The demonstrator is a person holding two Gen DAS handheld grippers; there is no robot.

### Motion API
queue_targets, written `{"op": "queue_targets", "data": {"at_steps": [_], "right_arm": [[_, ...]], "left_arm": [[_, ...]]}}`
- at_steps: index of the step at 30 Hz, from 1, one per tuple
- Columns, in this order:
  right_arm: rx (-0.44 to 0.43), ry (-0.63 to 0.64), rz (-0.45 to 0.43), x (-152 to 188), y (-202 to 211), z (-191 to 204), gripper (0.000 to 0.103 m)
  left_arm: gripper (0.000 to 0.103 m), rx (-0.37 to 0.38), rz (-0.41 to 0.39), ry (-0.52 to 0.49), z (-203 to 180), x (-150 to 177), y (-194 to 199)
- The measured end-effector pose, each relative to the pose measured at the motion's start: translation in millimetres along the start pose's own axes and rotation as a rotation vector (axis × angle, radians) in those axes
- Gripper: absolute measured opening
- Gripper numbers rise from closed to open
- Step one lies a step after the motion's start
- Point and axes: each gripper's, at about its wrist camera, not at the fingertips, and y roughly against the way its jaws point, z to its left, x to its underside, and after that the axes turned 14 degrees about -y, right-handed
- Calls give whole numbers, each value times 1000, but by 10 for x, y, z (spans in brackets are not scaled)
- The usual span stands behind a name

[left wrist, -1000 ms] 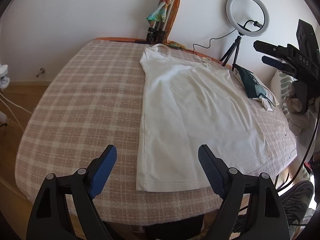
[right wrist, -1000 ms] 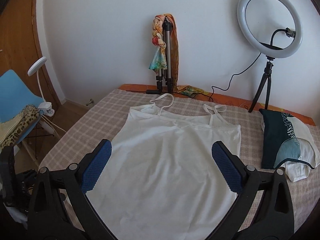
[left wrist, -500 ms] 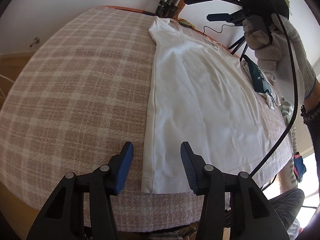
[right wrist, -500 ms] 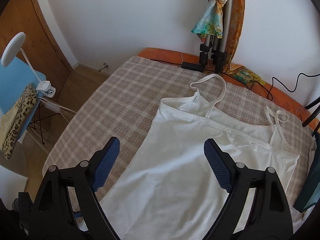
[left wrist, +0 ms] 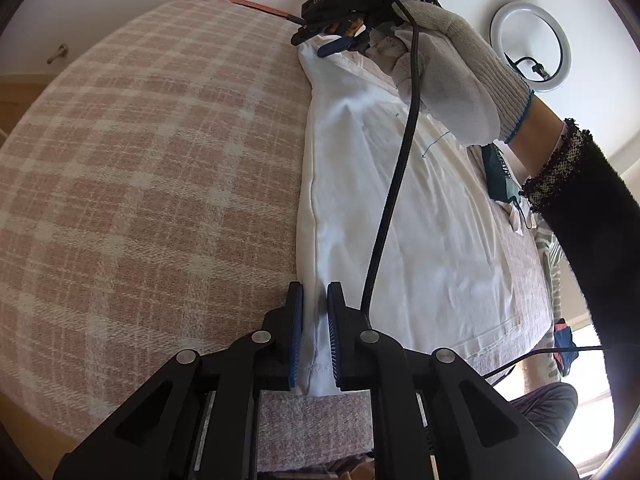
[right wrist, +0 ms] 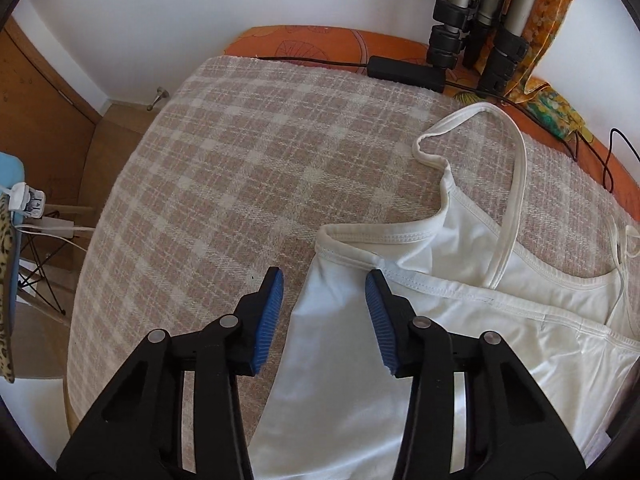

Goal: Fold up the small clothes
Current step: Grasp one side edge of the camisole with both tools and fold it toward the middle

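Observation:
A white camisole [left wrist: 420,208] lies flat on the pink plaid table cover [left wrist: 152,168], straps at the far end. My left gripper [left wrist: 315,312] is shut on the camisole's near left hem corner, with the fabric pinched between the blue pads. In the right wrist view my right gripper [right wrist: 324,292] is half open, its jaws astride the camisole's top left corner [right wrist: 340,248] just below the shoulder strap [right wrist: 516,184]. The right gripper also shows at the far end in the left wrist view [left wrist: 336,36], held by a gloved hand [left wrist: 452,80].
A tripod [right wrist: 472,20] with a colourful scarf stands at the table's far edge beside a black power cable [right wrist: 404,70]. A ring light [left wrist: 528,50] and a folded dark garment [left wrist: 498,176] are on the right. A chair [right wrist: 8,240] stands left of the table.
My left gripper dropped to the near hem corner and closed on it. My right gripper moved forward and down to the top left corner and narrowed its jaws around it.

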Motion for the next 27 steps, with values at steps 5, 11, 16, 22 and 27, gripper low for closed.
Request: {"op": "queue_targets", "data": {"at_steps": [5,11,16,22,27], "right_arm": [[44,23,-21,-117,-81,49,12],[26,34,-44,-145,-13,19,8],[-29,31,-66,-138,217,-124,7],[-43,55,-99,-119,534,-357,7],[-20,54,-120,-115,682,-625,7]], "left_arm": [[5,22,-3,-3,10,16,20],[3,40,-17,11,-3,28,40],[3,56,-43,-20,-111,-22,99],[3,96,-53,-59,-328,-112,90],[3,128,-39,-111,-566,-198,-13]]}}
